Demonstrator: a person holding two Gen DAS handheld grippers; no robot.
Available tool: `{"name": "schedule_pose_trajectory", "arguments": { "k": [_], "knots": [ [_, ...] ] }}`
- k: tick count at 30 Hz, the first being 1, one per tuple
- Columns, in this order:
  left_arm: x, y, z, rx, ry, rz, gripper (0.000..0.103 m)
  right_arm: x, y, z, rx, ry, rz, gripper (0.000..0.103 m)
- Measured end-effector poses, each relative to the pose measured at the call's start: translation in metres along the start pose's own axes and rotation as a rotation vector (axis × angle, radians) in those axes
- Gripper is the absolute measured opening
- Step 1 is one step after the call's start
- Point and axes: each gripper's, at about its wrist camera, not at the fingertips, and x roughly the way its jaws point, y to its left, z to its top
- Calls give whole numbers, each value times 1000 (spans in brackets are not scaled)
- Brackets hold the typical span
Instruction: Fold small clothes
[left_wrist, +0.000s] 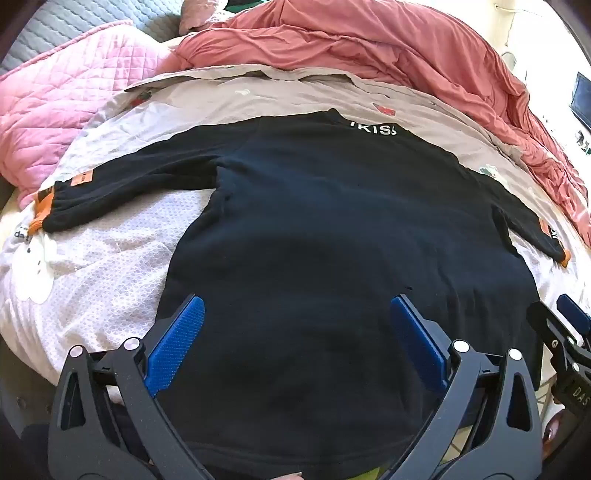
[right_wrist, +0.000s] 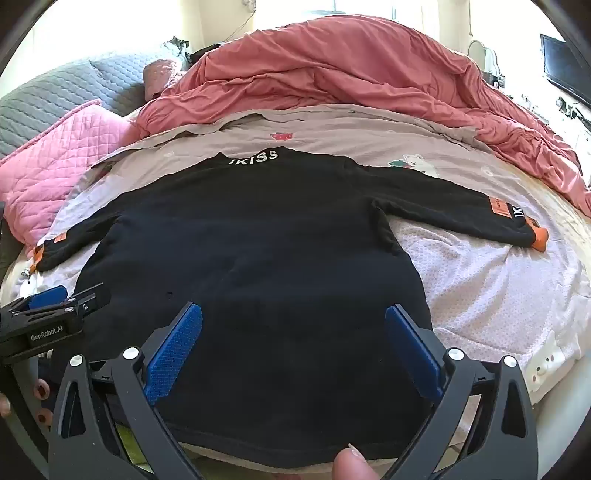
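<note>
Both grippers (left_wrist: 297, 328) (right_wrist: 293, 336) gape over sweater (right_wrist: 258, 240), collar pointing away.

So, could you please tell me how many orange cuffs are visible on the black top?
2: one cuff ends the sleeve spread to the right, the other cuff ends the sleeve spread to the left of the black top. None seems hidden.

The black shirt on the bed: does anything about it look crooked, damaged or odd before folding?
Nothing stands out. The black shirt lies flat on the bed sheet, both sleeves spread out sideways, collar away from the camera. Only small wrinkles show near the armpits.
</note>
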Motion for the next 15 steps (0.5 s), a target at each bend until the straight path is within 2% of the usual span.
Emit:
{"name": "schedule_pose_trajectory", "arguments": {
  "k": [4, 15],
  "knots": [
    [0, 1, 0, -9, 1, -20, 94, -1, -2, 0, -3, 4, -8, 99],
    [0, -1, 1, -2, 2, -10, 94, -1, 3, 2, -14, 4, -14, 99]
  ]
}}
